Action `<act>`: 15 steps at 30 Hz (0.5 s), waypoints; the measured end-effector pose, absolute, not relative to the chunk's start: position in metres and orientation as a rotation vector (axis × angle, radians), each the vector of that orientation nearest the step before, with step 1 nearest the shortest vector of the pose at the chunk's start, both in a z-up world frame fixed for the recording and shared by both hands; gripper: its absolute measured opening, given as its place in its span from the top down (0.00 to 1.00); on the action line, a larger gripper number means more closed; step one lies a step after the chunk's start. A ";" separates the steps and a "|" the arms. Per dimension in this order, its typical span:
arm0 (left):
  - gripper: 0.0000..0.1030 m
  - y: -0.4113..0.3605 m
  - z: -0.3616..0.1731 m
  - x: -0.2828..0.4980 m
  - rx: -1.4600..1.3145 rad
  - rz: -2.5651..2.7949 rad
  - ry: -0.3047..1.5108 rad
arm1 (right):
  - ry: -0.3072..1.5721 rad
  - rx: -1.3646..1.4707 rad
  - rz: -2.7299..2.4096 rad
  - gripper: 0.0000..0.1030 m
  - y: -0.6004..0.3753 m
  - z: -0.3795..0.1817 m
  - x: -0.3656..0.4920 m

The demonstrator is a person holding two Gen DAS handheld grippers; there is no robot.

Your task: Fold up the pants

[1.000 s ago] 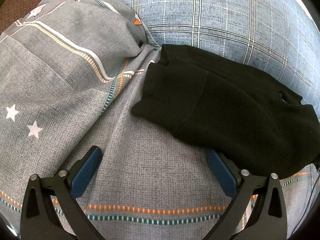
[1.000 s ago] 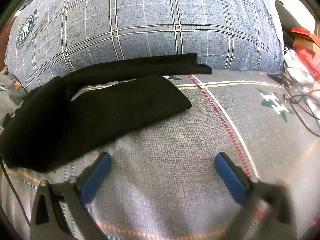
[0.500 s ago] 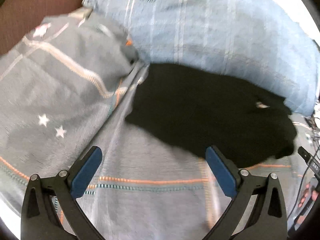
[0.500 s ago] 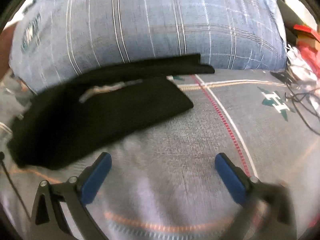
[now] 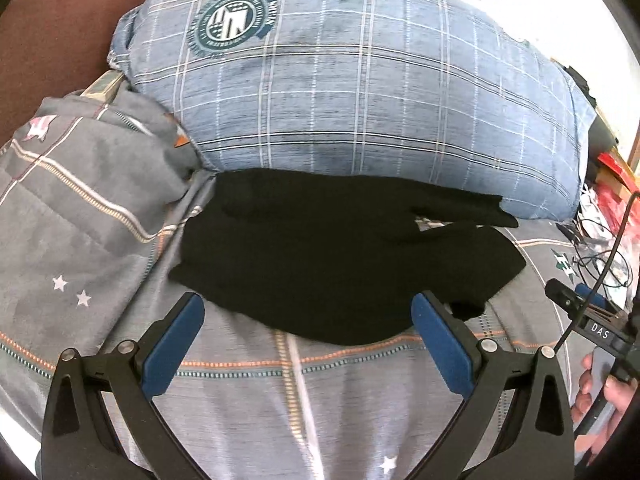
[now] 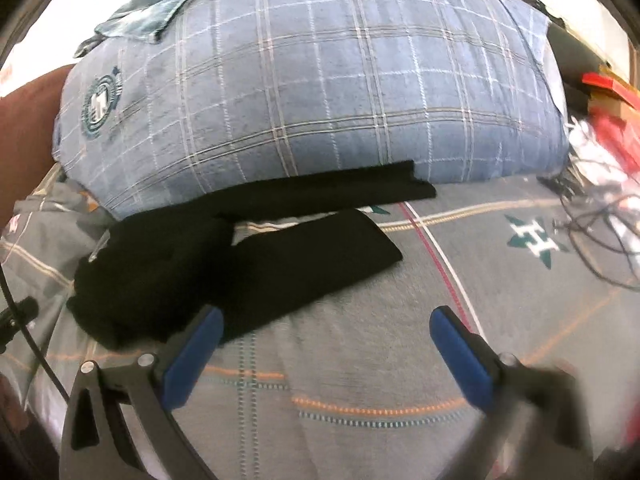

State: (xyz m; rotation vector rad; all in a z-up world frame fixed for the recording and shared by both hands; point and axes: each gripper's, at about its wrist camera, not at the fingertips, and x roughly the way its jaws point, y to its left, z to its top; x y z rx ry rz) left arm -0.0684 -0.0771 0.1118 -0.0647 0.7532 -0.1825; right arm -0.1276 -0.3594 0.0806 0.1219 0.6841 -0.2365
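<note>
Your left gripper (image 5: 306,340) hangs wide open and empty at the near edge of the black pants (image 5: 340,264), which lie on the grey bedspread (image 5: 80,240) against the blue plaid pillow (image 5: 360,100). To the right, your right gripper (image 6: 326,354) is equally spread, holding nothing. The legs lie apart, so folding looks barely begun; next, pinch the far leg (image 6: 340,190) and lay it over the near one.

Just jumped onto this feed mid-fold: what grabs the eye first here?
The black pants stand out first, lying dark across the grey patterned bedspread, their two legs spread apart towards the right. Behind them bulges a big blue plaid pillow with a round crest near its left end. Both the left hand-held gripper and right hand-held gripper hang open just short of the pants, holding nothing.
</note>
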 end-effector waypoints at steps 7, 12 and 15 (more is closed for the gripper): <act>0.00 -0.085 0.115 -0.069 -0.060 -0.199 0.747 | 0.691 0.101 -0.238 0.00 -0.352 0.087 -0.126; 0.00 -0.086 0.115 -0.067 -0.060 -0.200 0.749 | 0.680 0.116 -0.223 0.00 -0.351 0.087 -0.124; 0.00 -0.085 0.114 -0.065 -0.060 -0.197 0.746 | 0.669 0.111 -0.223 0.00 -0.349 0.086 -0.123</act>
